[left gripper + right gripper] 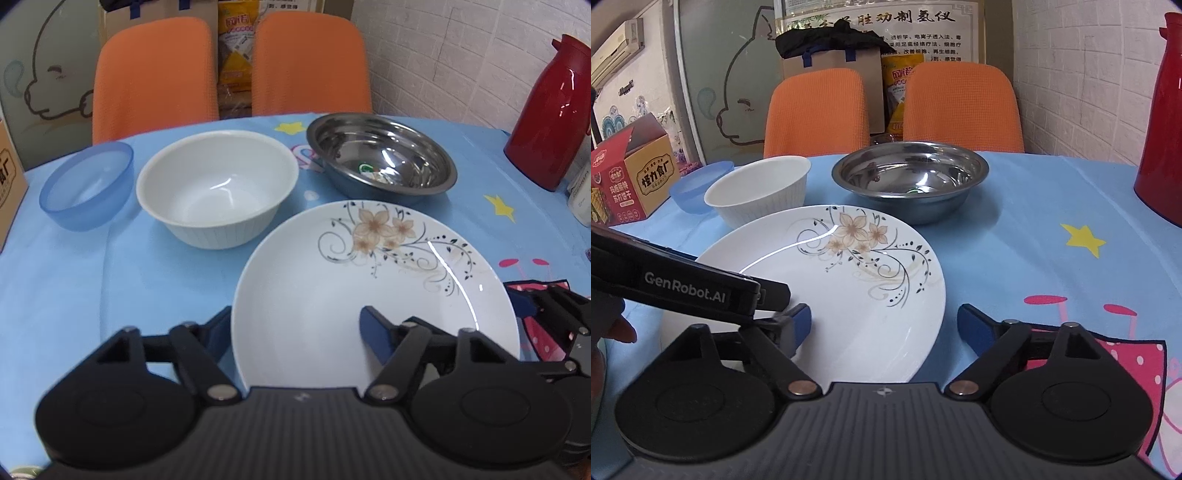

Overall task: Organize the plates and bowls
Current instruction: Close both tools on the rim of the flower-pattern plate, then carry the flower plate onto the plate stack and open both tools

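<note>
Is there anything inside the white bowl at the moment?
No, the white bowl sits empty on the table, its bare inside plainly visible.

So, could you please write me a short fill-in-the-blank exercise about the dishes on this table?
1. The plate is decorated with a ____ pattern.
2. Between the blue bowl and the steel bowl stands a bowl coloured ____.
3. The left gripper straddles the plate's rim, its jaws ____.
4. Behind the table stand two chairs coloured ____.

Missing words: floral; white; open; orange
</note>
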Demonstrator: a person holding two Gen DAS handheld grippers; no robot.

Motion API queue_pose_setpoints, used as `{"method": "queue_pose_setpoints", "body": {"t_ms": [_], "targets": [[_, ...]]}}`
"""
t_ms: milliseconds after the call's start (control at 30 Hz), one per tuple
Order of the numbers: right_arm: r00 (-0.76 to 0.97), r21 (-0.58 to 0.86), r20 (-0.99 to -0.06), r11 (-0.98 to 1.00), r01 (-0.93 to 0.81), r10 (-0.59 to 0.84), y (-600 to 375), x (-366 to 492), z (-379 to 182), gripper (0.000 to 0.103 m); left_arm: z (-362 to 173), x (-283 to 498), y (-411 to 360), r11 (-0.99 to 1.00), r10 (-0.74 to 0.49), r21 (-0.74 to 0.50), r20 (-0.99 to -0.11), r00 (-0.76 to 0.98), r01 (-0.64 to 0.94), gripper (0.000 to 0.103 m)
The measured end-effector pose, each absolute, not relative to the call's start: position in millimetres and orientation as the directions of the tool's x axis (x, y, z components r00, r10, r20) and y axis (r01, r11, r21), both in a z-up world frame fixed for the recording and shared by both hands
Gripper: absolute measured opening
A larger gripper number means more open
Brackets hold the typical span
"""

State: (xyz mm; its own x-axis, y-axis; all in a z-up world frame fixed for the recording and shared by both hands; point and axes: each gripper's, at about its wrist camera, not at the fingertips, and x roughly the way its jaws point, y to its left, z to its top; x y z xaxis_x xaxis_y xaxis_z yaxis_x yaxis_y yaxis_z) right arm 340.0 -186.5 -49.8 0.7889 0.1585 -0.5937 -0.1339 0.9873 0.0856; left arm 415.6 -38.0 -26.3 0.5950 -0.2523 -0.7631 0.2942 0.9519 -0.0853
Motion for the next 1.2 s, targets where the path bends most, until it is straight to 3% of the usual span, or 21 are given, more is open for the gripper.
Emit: {"method": "queue_pose_setpoints", "body": {"t_ms": [100,200,367,533,767,933,1200], "targets": [[0.797,0.088,-0.585,0.989,-0.121,0.150,-184,340,-48,0.101,-25,416,-37,0.959,-0.240,-0.091,-0.765,0.597,0.268,0.062],[0.803,0.095,-0.582,0.991,-0.090,0.129,-185,337,-48,0.091,-21,412,-36,0.963,-0.233,-0.101,-0.781,0.579,0.250,0.057],[0.821,0.092,-0.560,0.993,-0.075,0.114,-177,314,-38,0.090,-3,388,-27,0.962,-0.240,-0.104,-0.761,0.602,0.252,0.049],[0.858,0.067,-0.500,0.993,-0.096,0.117,-159,280,-17,0.091,22,349,2,0.970,-0.226,-0.108,-0.723,0.652,0.217,0.049],[0.864,0.101,-0.435,0.967,-0.233,0.254,-105,238,-1,0.091,40,279,76,0.996,-0.083,-0.047,-0.694,0.715,0.069,0.049],[0.806,0.128,-0.446,0.919,-0.372,0.388,-52,222,-5,0.091,31,241,131,0.997,0.027,-0.030,-0.705,0.709,-0.068,0.048],[0.744,0.081,-0.506,0.883,-0.463,0.436,-1,207,-23,0.092,1,217,169,0.989,0.015,-0.092,-0.722,0.692,-0.117,0.048]]}}
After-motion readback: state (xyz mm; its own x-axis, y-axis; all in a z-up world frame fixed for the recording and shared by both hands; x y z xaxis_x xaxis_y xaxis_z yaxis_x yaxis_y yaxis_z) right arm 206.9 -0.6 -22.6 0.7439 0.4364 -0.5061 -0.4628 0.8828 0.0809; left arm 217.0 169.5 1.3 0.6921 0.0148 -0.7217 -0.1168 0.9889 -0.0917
